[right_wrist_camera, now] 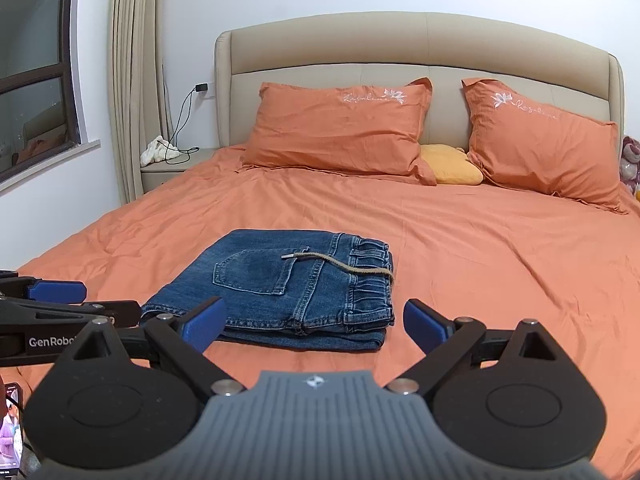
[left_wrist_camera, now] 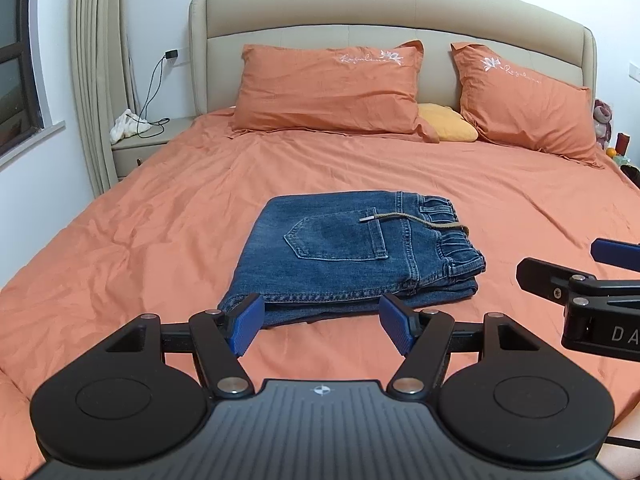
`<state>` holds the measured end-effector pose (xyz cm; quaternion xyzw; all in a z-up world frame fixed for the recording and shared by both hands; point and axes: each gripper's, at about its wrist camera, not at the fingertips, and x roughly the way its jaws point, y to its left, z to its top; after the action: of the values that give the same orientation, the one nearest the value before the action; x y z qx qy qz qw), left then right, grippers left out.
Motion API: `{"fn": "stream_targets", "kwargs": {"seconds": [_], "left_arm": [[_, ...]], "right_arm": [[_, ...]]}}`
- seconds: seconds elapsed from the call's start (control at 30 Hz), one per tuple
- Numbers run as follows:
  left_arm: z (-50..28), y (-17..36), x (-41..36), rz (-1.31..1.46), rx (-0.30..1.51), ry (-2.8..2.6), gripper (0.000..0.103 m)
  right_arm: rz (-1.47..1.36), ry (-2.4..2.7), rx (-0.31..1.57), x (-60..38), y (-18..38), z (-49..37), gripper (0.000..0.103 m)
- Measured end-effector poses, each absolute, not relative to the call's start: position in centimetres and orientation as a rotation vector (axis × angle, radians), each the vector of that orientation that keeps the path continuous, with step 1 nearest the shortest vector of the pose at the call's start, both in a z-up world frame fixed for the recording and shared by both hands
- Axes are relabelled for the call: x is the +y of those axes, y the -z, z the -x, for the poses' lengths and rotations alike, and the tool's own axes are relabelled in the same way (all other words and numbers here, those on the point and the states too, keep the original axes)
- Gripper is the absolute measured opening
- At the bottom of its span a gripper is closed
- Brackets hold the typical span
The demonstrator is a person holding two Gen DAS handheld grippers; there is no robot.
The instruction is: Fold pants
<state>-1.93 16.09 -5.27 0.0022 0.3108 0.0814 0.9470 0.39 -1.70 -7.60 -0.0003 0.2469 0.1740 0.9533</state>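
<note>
Blue jeans (left_wrist_camera: 340,252) lie folded into a compact stack on the orange bed sheet (left_wrist_camera: 160,216), back pocket up, waistband to the right, a tan drawstring (left_wrist_camera: 416,222) draped across. My left gripper (left_wrist_camera: 322,326) stands open just short of the stack's near edge, nothing between its blue pads. In the right wrist view the same jeans (right_wrist_camera: 280,292) lie ahead and slightly left. My right gripper (right_wrist_camera: 314,322) is open too, wide, holding nothing, its left pad by the stack's near left corner. Each gripper shows at the edge of the other's view: the right gripper (left_wrist_camera: 600,264), the left gripper (right_wrist_camera: 60,300).
Two orange pillows (left_wrist_camera: 332,88) and a small yellow cushion (left_wrist_camera: 448,122) rest against the beige headboard (left_wrist_camera: 392,8). A bedside table (left_wrist_camera: 140,140) with a white cloth and charger cable stands at the left by the curtain. A phone screen (right_wrist_camera: 10,432) glows at the lower left.
</note>
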Motion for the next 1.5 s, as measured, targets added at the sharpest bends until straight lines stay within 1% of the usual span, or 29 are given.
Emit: {"fn": "stream_targets", "kwargs": {"seconds": [1.5], "left_arm": [[1.8,4.5,14.9,-0.057,0.642,-0.157,0.078]], "right_arm": [[-0.057,-0.369,0.525,-3.5,7.6,0.5,0.091]]}}
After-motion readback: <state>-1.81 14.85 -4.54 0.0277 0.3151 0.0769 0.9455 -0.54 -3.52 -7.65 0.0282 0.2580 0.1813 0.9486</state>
